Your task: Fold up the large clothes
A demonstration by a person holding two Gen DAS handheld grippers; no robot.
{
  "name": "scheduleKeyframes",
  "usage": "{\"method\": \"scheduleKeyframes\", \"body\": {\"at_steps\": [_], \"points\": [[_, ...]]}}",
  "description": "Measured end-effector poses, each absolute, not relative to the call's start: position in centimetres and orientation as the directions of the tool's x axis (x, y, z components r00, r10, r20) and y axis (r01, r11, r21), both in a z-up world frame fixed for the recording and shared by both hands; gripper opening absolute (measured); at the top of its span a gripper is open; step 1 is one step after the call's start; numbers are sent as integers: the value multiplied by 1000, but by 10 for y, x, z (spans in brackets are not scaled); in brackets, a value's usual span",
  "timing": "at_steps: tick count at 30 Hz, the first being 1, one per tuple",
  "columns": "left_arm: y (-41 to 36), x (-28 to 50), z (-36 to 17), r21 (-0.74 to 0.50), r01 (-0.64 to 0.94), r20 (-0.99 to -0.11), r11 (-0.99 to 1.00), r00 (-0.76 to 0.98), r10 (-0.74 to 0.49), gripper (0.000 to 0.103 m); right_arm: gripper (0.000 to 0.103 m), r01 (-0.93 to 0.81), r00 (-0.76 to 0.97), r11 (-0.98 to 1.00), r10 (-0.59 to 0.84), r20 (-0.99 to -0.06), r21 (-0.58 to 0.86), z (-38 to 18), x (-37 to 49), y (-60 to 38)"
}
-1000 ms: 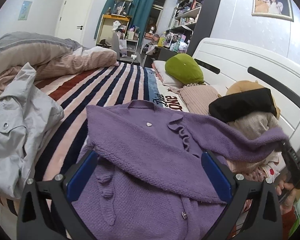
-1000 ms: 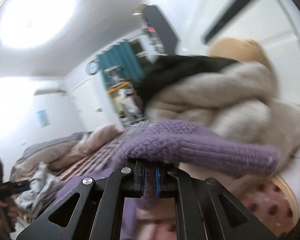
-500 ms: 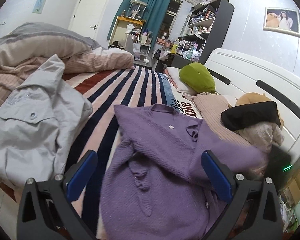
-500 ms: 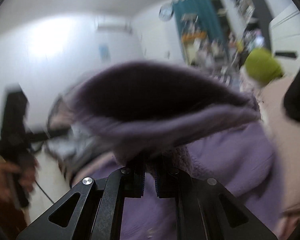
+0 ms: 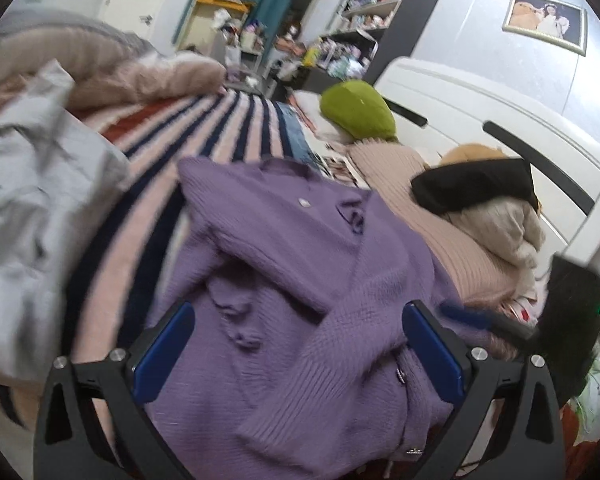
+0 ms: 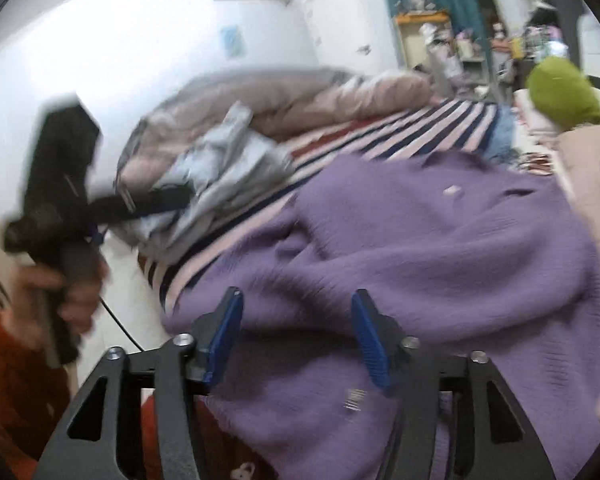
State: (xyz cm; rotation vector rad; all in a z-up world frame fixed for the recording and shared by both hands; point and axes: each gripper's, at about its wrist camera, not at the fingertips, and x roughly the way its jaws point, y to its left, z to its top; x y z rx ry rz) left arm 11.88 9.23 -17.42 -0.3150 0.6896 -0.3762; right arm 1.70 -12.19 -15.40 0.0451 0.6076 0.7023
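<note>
Lying flat: purple cardigan (image 5: 300, 280); no legible writing; both claws agape.

Beneath my left hand-held gripper (image 5: 298, 344) the cardigan (image 5: 300, 280) lies on the bed (image 5: 228, 128); jacket (image 5: 32, 184) left, pillows (image 5: 396, 184) right.

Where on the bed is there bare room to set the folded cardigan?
Free: striped sheet between purple cardigan and pink quilt. Crowded: grey jacket on one side, pillows and black garment by the headboard.
</note>
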Motion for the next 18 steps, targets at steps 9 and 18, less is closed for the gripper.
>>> {"method": "scheduleKeyframes", "body": {"at_steps": [9,18], "points": [[43,143,-233,-439,259,-681,860,528,-507,39,57,-420,715,845,533,-453,331,-146,15,-208],[55,123,-180,-337,280,-606,899,666,-434,9,57,-384,727,852,516,-453,356,-145,15,-220]]}}
